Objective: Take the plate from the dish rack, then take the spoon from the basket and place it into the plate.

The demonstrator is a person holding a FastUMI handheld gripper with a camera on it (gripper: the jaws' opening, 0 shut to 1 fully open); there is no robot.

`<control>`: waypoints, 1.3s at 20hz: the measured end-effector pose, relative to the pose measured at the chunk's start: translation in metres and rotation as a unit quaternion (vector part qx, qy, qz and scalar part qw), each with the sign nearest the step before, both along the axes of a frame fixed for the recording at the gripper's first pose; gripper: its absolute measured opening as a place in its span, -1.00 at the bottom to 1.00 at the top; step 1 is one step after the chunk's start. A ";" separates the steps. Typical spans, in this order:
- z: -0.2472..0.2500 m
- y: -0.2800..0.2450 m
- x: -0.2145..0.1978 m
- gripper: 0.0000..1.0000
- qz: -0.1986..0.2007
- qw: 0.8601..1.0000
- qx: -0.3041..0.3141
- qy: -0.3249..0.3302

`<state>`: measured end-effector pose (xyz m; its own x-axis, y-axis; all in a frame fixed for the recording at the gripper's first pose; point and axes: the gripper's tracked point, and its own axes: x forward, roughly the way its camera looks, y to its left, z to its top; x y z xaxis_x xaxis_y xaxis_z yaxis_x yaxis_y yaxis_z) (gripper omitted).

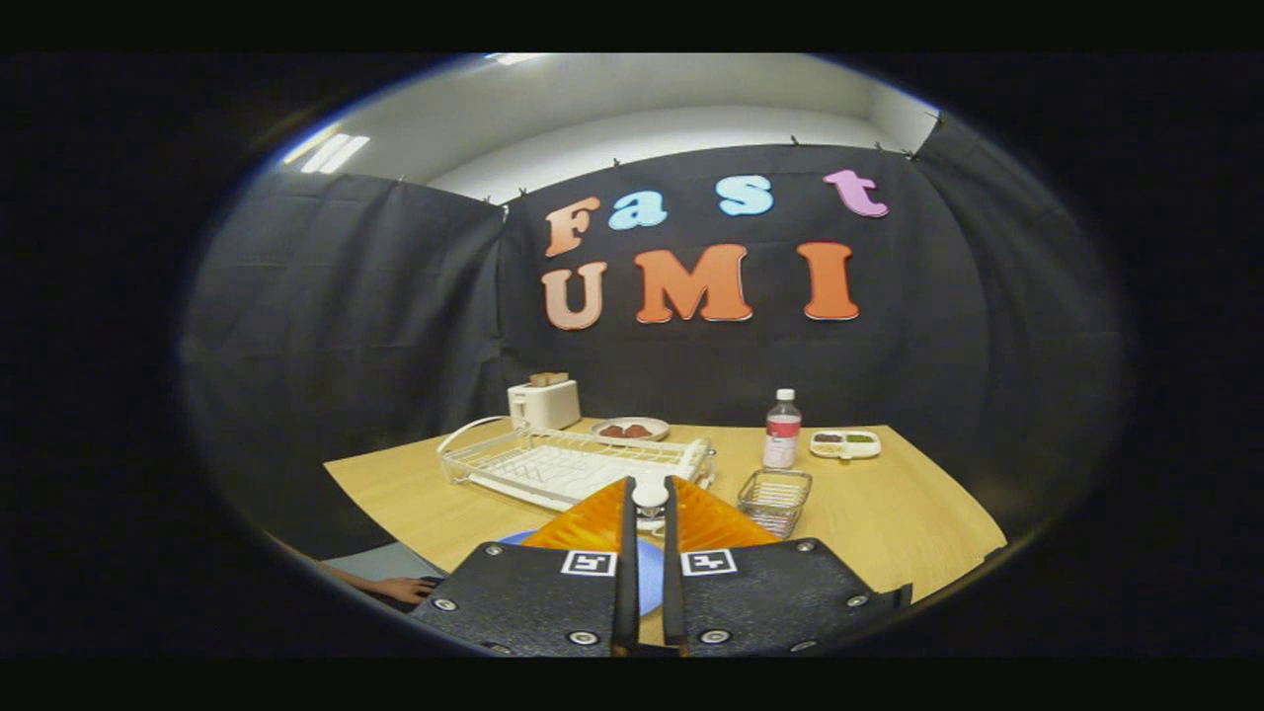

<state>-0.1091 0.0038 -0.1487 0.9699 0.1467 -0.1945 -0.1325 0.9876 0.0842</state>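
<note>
Surface: a light wooden table (889, 513) inside a booth walled with black cloth (346, 296); above the cloth a white wall and ceiling with strip lights (331, 153) at about 10 o'clock.

Gripper (649, 494): fingers drawn close together, a narrow gap between them. A white spoon (649, 497) sits in that gap at the tips, and both fingers appear to press on it. Directly below the fingers, at 6 o'clock, lies a blue plate (649, 578) on the table, partly covered by the gripper body.

Beyond the fingertips, at 11 o'clock, stands the white wire dish rack (563, 464). The small wire basket (775, 499) stands just ahead at 1 o'clock.

Further back: a white toaster (543, 403) holding bread at 11 o'clock, a dish of reddish food (630, 429) at 12 o'clock, a bottle (782, 429) with white cap at 1 o'clock, and a divided white tray (845, 443) beside it.

A person's hand (400, 590) rests at the near table edge, at 8 o'clock.
</note>
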 end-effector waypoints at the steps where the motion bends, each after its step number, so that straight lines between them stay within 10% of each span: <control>1: -0.002 0.008 -0.001 -0.81 0.013 1.000 0.003 -0.001; 26: -0.095 0.039 0.013 -0.60 0.052 0.994 0.071 0.063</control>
